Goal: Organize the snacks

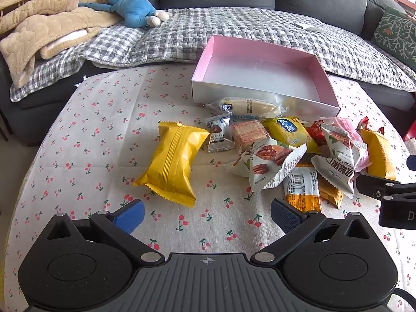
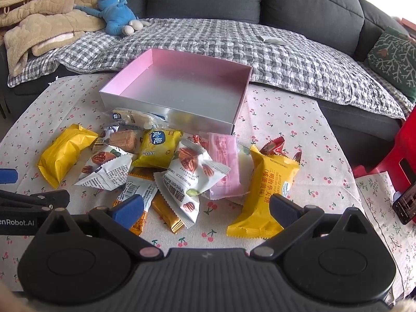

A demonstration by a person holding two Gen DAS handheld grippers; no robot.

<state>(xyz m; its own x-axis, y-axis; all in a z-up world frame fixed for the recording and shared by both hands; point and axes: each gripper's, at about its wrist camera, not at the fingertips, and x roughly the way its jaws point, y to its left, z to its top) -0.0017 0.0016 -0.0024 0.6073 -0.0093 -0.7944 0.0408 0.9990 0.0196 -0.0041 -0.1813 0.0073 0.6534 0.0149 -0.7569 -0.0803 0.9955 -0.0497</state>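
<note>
A pile of wrapped snacks lies on the cherry-print tablecloth [image 1: 91, 156] in front of an empty pink-lined box [image 1: 260, 78] [image 2: 182, 91]. A puffy yellow pack [image 1: 173, 162] [image 2: 65, 156] lies apart at the pile's left. White pecan packs [image 1: 270, 163] [image 2: 192, 179], a pink pack [image 2: 226, 166] and a long yellow pack [image 2: 265, 192] fill the middle and right. My left gripper [image 1: 206, 214] hovers open just short of the yellow pack. My right gripper [image 2: 205, 209] stands open over the near pecan pack and long yellow pack, holding nothing.
A grey sofa with a checked blanket [image 1: 234, 31] runs behind the table, bearing a beige quilt [image 1: 39, 20], a blue plush toy [image 1: 130, 5] and a green cushion [image 2: 392, 59]. A red stool [image 2: 400, 150] and a phone [image 2: 405, 205] stand at the right.
</note>
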